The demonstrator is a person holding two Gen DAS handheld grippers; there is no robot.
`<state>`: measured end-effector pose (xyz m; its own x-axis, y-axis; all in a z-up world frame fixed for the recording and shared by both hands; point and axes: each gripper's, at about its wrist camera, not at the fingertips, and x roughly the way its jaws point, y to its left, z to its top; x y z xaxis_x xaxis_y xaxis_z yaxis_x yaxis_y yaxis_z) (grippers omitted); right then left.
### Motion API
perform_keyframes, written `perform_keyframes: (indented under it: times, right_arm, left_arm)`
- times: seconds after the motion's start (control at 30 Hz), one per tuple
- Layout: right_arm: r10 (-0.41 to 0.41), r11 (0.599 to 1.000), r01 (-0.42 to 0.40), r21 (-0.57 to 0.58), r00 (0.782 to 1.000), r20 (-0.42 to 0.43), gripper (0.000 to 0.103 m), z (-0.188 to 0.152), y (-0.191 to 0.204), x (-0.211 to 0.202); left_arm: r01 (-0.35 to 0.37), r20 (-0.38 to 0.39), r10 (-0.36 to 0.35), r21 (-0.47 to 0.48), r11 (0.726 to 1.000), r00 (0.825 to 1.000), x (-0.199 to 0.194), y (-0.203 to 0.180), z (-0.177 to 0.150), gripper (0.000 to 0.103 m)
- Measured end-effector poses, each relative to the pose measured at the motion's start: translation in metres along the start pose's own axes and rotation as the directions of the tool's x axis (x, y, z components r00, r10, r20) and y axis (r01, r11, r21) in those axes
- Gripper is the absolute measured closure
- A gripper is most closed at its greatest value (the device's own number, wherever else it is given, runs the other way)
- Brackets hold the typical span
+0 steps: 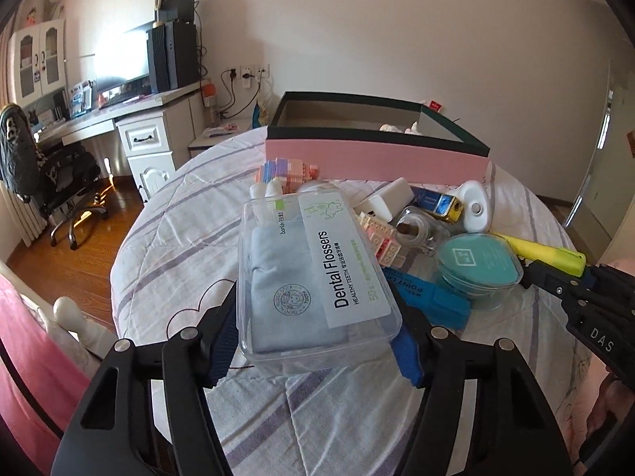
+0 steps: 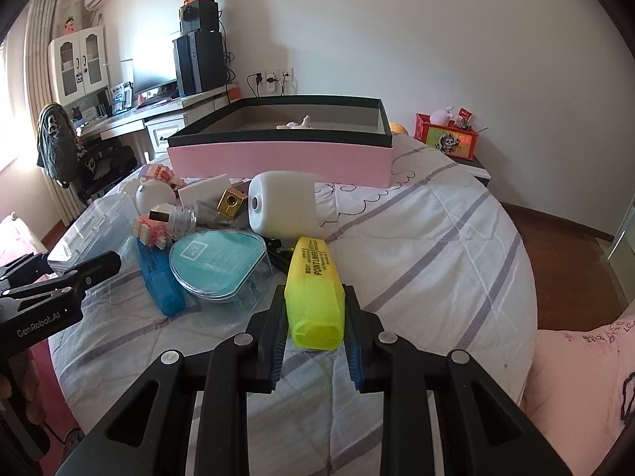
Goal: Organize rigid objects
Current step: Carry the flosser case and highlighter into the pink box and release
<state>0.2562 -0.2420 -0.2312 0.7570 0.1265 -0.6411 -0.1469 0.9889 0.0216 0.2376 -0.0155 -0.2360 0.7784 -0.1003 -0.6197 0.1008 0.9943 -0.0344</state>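
My left gripper is shut on a clear plastic Dental Flossers box, held over the bed; the box also shows at the left of the right wrist view. My right gripper is shut on a yellow highlighter, which also shows in the left wrist view. A pink box with a dark rim stands open at the back of the bed. A pile of small objects lies in front of it: a teal case, a blue highlighter, and a white device.
The pile also holds pink toy bricks, a gold sharpener, a white block and a glass jar. The bed has a striped white quilt. A desk and chair stand at left, a red box at right.
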Motion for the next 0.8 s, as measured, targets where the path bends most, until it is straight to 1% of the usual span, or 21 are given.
perform_keyframes:
  times: [0.03, 0.07, 0.1, 0.2, 0.23, 0.3, 0.33, 0.4, 0.43, 0.47, 0.53, 0.57, 0.63, 0.8]
  right_arm:
    - [0.0, 1.0, 0.0, -0.002, 1.0, 0.001, 0.079, 0.002, 0.0, 0.0]
    - [0.003, 1.0, -0.003, -0.006, 1.0, -0.016, 0.091, 0.003, 0.0, 0.003]
    - [0.016, 1.0, -0.016, 0.0, 1.0, -0.024, 0.097, 0.004, 0.0, 0.005]
    - [0.062, 0.997, -0.06, 0.04, 0.997, -0.048, 0.096, 0.005, -0.005, 0.014]
    - [0.063, 0.997, -0.061, 0.051, 0.996, -0.056, 0.095, 0.005, -0.007, 0.017]
    - [0.049, 0.997, -0.045, 0.061, 0.997, -0.061, 0.084, 0.005, -0.009, 0.021]
    - [0.045, 0.997, -0.042, 0.061, 0.997, -0.059, 0.08, 0.006, -0.01, 0.022]
    - [0.03, 0.998, -0.026, 0.06, 0.998, -0.061, 0.058, 0.008, -0.01, 0.023]
    - [0.043, 0.997, -0.039, 0.064, 0.998, -0.055, 0.054, 0.009, -0.011, 0.023]
    - [0.048, 0.997, -0.045, 0.06, 0.997, -0.053, 0.052, 0.011, -0.01, 0.022]
    - [0.021, 0.999, -0.02, 0.025, 0.999, -0.047, 0.047, 0.014, -0.006, 0.022]
    - [-0.001, 1.0, 0.001, 0.004, 0.999, -0.032, 0.047, 0.016, -0.003, 0.023]
    - [-0.03, 0.999, 0.03, -0.022, 0.999, -0.035, 0.047, 0.021, 0.001, 0.028]
    - [-0.079, 0.99, 0.076, -0.122, 0.997, -0.019, 0.046, 0.03, 0.005, 0.041]
  left_arm:
    - [0.004, 0.005, -0.004, 0.006, 1.0, 1.0, -0.002, -0.001, 0.002, 0.037]
    - [0.007, 0.011, -0.007, 0.008, 1.0, 1.0, -0.003, -0.002, 0.004, 0.037]
    - [0.014, 0.02, -0.014, 0.009, 1.0, 1.0, -0.005, -0.002, 0.005, 0.037]
    - [0.02, 0.013, -0.021, 0.024, 1.0, 1.0, -0.002, -0.004, 0.006, 0.037]
    - [0.028, -0.002, -0.028, 0.026, 0.999, 1.0, 0.001, -0.004, 0.006, 0.037]
    - [0.032, -0.014, -0.031, 0.015, 0.999, 0.999, 0.004, -0.002, 0.003, 0.037]
    - [0.032, -0.02, -0.032, 0.016, 0.999, 0.999, 0.006, -0.001, 0.003, 0.037]
    - [0.033, -0.029, -0.033, 0.01, 0.999, 0.999, 0.009, 0.0, 0.002, 0.037]
    - [0.037, -0.032, -0.037, 0.008, 0.999, 0.999, 0.01, 0.001, 0.002, 0.037]
    - [0.036, -0.033, -0.036, 0.006, 0.999, 0.999, 0.012, 0.001, 0.002, 0.037]
    - [0.039, -0.038, -0.039, 0.009, 0.999, 0.999, 0.013, 0.0, 0.002, 0.037]
    - [0.039, -0.039, -0.038, 0.01, 0.999, 0.998, 0.014, 0.0, 0.002, 0.037]
    - [0.044, -0.039, -0.044, 0.015, 0.999, 0.998, 0.016, 0.0, 0.002, 0.037]
    - [0.05, -0.041, -0.049, 0.019, 0.999, 0.998, 0.018, 0.0, 0.004, 0.037]
